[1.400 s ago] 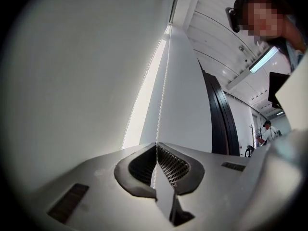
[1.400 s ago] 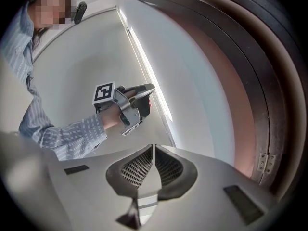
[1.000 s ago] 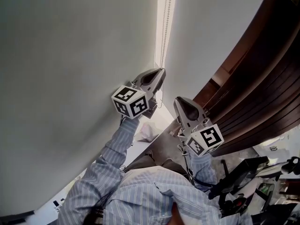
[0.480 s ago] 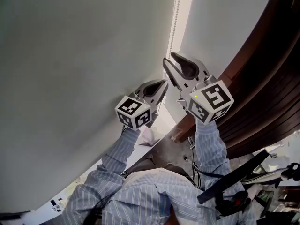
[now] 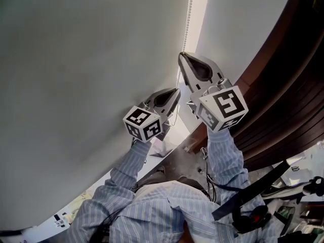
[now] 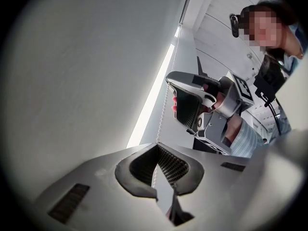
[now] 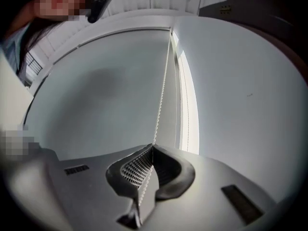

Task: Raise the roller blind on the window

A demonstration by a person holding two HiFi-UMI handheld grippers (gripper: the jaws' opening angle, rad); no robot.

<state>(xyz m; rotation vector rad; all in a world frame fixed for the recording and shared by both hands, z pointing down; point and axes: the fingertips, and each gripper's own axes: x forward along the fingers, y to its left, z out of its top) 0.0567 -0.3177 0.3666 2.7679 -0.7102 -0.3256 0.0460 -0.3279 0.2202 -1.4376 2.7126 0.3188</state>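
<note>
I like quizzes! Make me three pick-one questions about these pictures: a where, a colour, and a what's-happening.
1. Which grips the bead chain higher up? A. left hand-held gripper B. right hand-held gripper C. level
2. What colour is the chain? A. white B. red C. black
3. The right hand-held gripper is: A. wide open B. shut on the chain C. holding a cup
B: head view shows it above the left. A: the beads are white. B: its jaws have just been closing and pinch the chain.
</note>
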